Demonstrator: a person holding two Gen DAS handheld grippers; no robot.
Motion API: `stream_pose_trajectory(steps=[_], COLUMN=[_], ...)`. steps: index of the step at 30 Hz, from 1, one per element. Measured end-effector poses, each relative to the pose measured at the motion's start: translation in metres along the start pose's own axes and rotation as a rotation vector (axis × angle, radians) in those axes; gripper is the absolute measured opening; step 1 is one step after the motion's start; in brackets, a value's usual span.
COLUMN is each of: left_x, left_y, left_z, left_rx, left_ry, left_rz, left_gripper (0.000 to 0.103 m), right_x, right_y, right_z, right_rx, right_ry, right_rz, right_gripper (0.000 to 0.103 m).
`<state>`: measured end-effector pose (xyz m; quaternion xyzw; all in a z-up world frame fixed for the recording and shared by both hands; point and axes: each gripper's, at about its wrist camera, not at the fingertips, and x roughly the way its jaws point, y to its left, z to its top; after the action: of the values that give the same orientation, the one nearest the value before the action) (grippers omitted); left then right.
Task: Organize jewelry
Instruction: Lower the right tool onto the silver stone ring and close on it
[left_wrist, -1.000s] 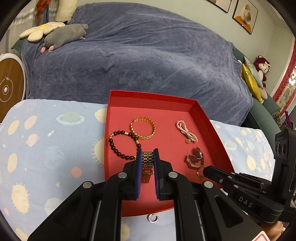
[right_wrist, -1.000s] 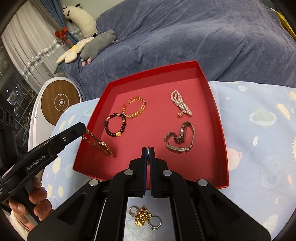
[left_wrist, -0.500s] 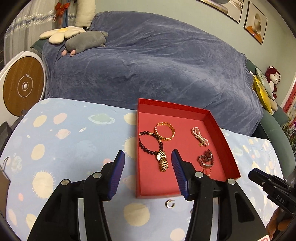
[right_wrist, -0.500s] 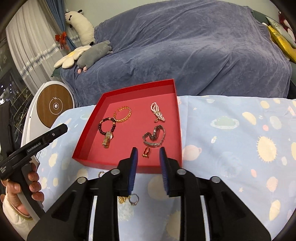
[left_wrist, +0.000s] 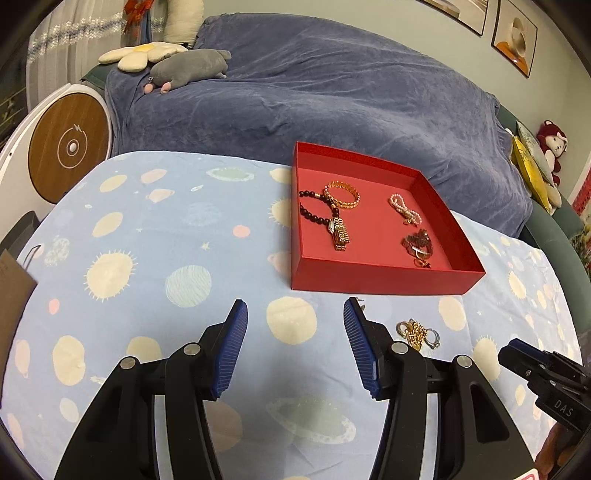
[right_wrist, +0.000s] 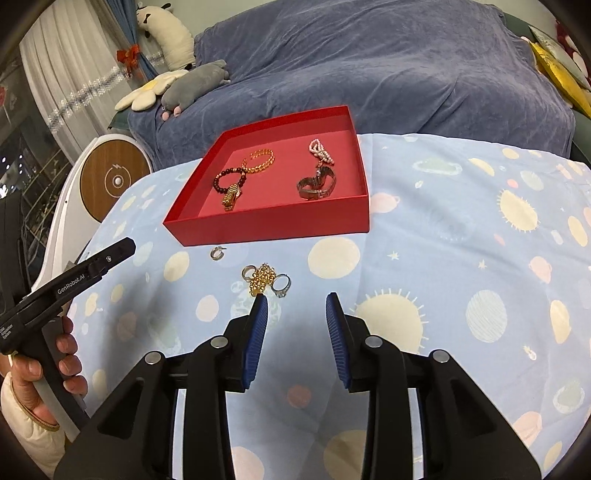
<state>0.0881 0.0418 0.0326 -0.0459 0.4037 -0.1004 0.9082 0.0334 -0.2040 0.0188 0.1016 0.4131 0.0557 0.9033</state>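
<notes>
Blue planet-print cloth (right_wrist: 424, 221) covers the bench. Red tray (right_wrist: 266, 225), upper centre, holds bracelets and watches. Gold chain cluster with rings (right_wrist: 264, 280) lies just below it: light, limp, slippery; pinch the bunched middle. Left hand-held gripper (left_wrist: 295, 343) apart, empty; right hand-held gripper (right_wrist: 295, 332) opening, empty.

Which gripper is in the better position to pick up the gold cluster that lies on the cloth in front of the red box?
Probably right. The gold cluster lies just beyond the empty, opening right gripper, near its left pad. For the open, empty left gripper, it sits off to the side.
</notes>
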Motion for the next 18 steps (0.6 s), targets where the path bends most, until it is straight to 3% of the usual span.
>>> stream_pose_trajectory(steps=[11,18], left_x=[0.011,0.012], left_y=[-0.019,-0.019], left_z=[-0.011,-0.014], left_rx=[0.049,0.075], left_ry=[0.046,0.042], left_rz=[-0.049,-0.032], left_gripper=[0.052,0.055], right_x=[0.035,0.06], right_y=[0.024,0.035], right_z=[-0.007,-0.003], right_rx=[-0.093,-0.126], right_ry=[0.054,0.065], right_rz=[-0.008,-0.024], right_gripper=[0.032,0.032])
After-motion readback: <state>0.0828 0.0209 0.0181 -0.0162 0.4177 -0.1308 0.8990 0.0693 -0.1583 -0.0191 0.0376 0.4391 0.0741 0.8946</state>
